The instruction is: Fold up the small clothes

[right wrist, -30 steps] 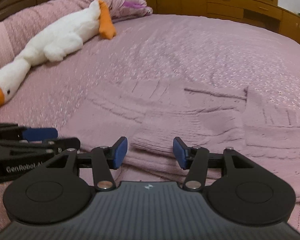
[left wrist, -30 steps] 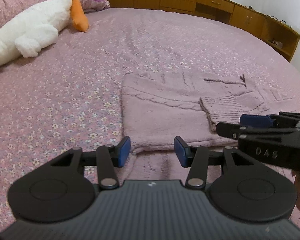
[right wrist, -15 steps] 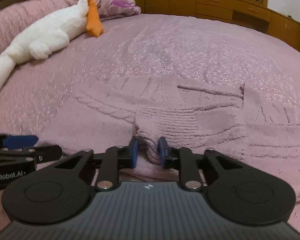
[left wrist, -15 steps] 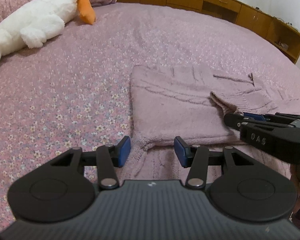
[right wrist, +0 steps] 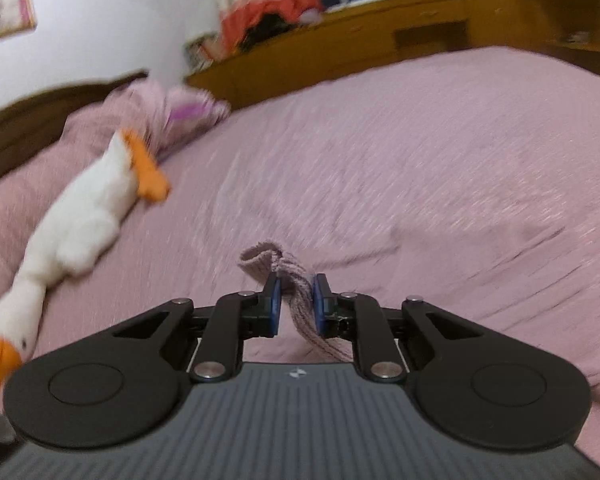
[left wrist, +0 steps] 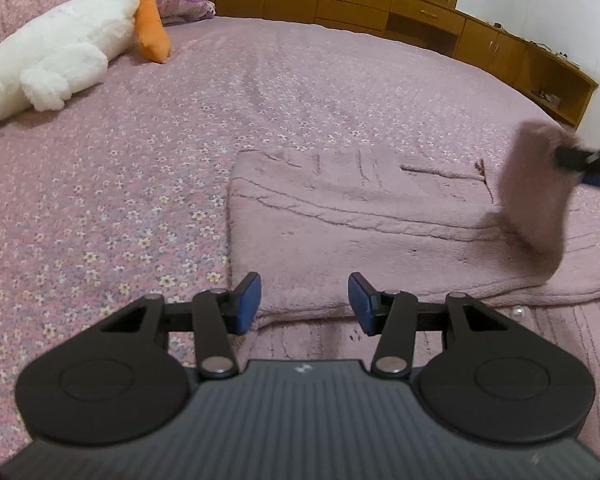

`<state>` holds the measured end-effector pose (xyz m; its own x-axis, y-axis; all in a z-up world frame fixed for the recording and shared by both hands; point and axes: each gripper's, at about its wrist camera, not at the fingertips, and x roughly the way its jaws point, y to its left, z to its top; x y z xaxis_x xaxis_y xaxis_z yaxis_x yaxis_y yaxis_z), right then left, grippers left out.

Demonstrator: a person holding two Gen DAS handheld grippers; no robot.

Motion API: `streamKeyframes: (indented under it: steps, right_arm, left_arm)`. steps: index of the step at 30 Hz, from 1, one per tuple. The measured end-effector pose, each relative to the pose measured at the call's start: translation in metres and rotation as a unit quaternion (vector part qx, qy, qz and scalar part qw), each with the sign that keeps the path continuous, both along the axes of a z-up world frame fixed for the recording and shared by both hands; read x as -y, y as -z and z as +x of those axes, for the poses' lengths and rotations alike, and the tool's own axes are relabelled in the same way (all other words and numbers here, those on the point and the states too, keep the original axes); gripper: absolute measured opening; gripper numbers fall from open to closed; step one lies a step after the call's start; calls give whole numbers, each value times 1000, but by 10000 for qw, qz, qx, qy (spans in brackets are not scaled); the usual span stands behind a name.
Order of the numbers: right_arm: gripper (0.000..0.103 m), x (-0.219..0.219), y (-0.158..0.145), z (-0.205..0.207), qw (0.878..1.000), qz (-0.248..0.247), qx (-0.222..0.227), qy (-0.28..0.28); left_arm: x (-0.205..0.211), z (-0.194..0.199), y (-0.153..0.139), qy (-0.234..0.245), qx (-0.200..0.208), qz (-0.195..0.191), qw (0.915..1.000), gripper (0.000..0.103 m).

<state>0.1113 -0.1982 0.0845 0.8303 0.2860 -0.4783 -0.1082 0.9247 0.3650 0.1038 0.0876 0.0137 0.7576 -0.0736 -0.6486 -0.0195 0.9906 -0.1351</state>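
Observation:
A pink cable-knit sweater point(left wrist: 360, 232) lies partly folded on the bed in the left wrist view. Its ribbed sleeve cuff point(right wrist: 296, 284) is pinched between the blue pads of my right gripper point(right wrist: 295, 300), which is shut on it and holds it up off the bed. The lifted sleeve point(left wrist: 536, 196) hangs at the right of the left wrist view, where the right gripper point(left wrist: 580, 160) shows only as a dark blurred tip. My left gripper point(left wrist: 304, 304) is open just above the sweater's near hem, with nothing between its pads.
The bed wears a pink flowered cover point(left wrist: 120, 184). A white plush goose with an orange beak point(left wrist: 64, 56) lies at the far left by the pillows point(right wrist: 168, 112). Wooden cabinets point(left wrist: 420, 16) run along the bed's far side.
My right gripper closed on the sleeve cuff, then lifted it up and off to the right, rolling as it went. The left gripper stayed open over the hem.

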Motion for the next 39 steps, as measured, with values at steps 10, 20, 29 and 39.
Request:
streamKeyframes:
  steps: [10, 20, 29, 39]
  right_arm:
    - [18, 93, 20, 1, 9908, 285, -327, 1279]
    - [34, 141, 84, -2, 9775, 635, -1126, 1665]
    - [55, 129, 53, -53, 9879, 605, -739, 1219]
    - [67, 115, 19, -131, 9964, 116, -659, 528]
  left_arm:
    - [-1, 4, 6, -28, -65, 259, 9996, 50]
    - [-11, -2, 3, -31, -224, 191, 9996, 50]
    - [-7, -32, -29, 416, -237, 268, 9985, 50]
    - [-21, -89, -53, 596, -306, 1097, 9917, 50]
